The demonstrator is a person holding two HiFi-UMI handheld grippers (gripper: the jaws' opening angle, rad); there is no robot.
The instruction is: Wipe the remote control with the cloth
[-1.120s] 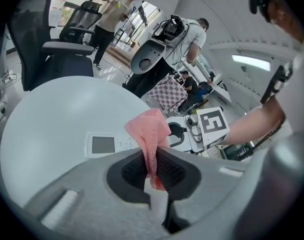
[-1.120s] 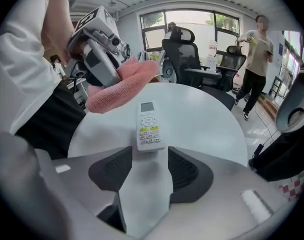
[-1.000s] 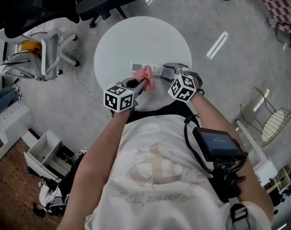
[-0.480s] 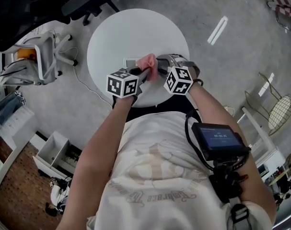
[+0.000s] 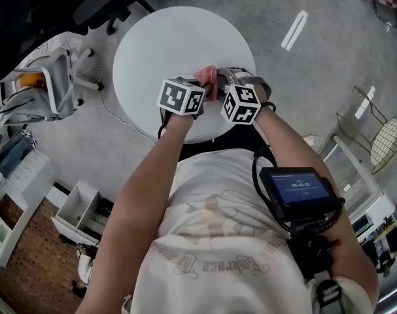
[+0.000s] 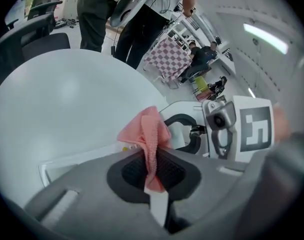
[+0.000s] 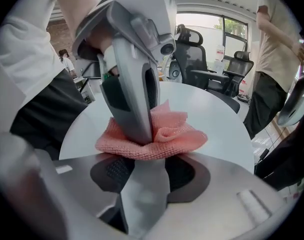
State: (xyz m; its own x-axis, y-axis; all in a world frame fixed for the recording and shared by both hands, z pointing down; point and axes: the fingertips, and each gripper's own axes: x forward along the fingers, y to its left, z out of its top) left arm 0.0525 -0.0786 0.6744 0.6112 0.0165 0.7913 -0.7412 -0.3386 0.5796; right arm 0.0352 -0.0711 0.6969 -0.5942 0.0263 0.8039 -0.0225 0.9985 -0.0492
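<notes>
Cloth (image 7: 162, 136) lies atop remote (image 7: 141, 189) (over table (image 7: 219, 111)).

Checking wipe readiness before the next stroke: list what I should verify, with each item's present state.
1. Left gripper shut on cloth: ok.
2. Right gripper shut on remote: ok.
3. Cloth lying on remote: ok.
4. Both grippers over table: ok.
5. Remote flat on table: cannot tell.
6. Remote clean under cloth: cannot tell.

Bright, even overhead light washes out the white table (image 5: 165, 41). A ceiling lamp (image 6: 266, 38) glares. Both gripper views bulge and darken at the corners; the cloth (image 7: 167, 136) is sharp, the foreground blurred.
</notes>
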